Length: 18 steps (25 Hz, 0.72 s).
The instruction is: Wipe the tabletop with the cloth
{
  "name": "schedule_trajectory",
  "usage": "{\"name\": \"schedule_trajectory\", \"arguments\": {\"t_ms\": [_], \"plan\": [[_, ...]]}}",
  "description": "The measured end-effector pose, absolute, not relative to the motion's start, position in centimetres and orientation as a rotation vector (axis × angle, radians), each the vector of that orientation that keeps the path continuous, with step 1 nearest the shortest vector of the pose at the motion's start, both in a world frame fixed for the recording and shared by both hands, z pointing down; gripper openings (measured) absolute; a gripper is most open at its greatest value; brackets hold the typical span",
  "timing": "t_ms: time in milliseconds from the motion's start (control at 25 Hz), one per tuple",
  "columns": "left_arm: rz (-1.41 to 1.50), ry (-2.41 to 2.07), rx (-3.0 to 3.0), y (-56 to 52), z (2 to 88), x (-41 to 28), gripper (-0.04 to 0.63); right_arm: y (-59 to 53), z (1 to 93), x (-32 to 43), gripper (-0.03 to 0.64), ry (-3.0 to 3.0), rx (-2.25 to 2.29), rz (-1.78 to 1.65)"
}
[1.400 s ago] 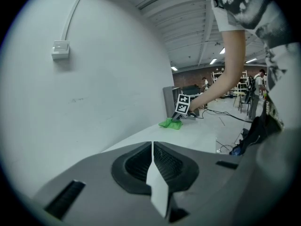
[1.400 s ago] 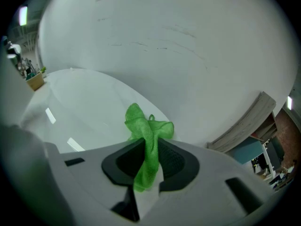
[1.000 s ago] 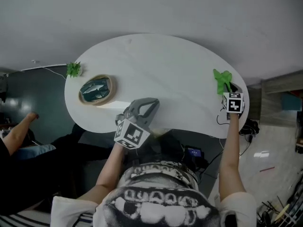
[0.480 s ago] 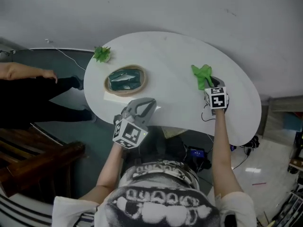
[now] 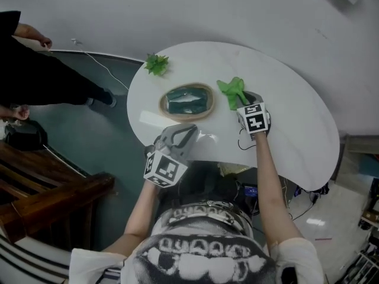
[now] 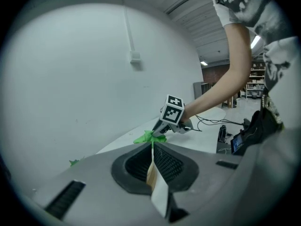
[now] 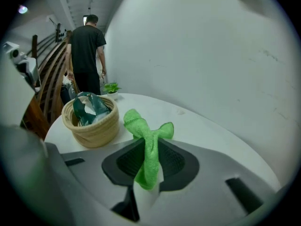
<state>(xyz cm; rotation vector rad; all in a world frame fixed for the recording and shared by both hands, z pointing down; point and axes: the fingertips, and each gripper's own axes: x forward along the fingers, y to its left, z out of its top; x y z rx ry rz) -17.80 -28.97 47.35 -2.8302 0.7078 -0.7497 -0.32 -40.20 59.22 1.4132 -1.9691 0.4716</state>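
Right gripper [image 5: 244,103] is clamping down on the green cloth [image 7: 148,145], which is bunching up out of the jaws over the middle of the white tabletop [image 5: 284,129], just beside the woven basket [image 5: 163,104]. Left gripper [image 6: 153,173] is hovering at the tabletop's near edge, jaws pressed together on nothing.

No words or numbers can be read here. The cubes on the grey left gripper [image 5: 185,129], lower centre, and the right gripper [image 5: 241,97] bear only black-and-white square patterns. The white print on the person's dark shirt [image 5: 204,259], bottom centre, is illegible.
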Motion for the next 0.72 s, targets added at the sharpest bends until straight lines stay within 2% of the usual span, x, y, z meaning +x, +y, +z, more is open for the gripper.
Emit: {"name": "schedule_trajectory", "arguments": {"t_ms": [320, 720], "plan": [[-0.777, 0.736, -2.841, -29.4, 48.1, -22.0, 0.012, -41.0, 61.2, -5.1, 0.084, -1.967, 1.365, 0.504], [-0.758, 0.643, -2.846, -29.3, 48.1, -20.3, 0.012, -39.3, 62.7, -1.9, 0.084, -1.886, 1.401, 0.545]]}}
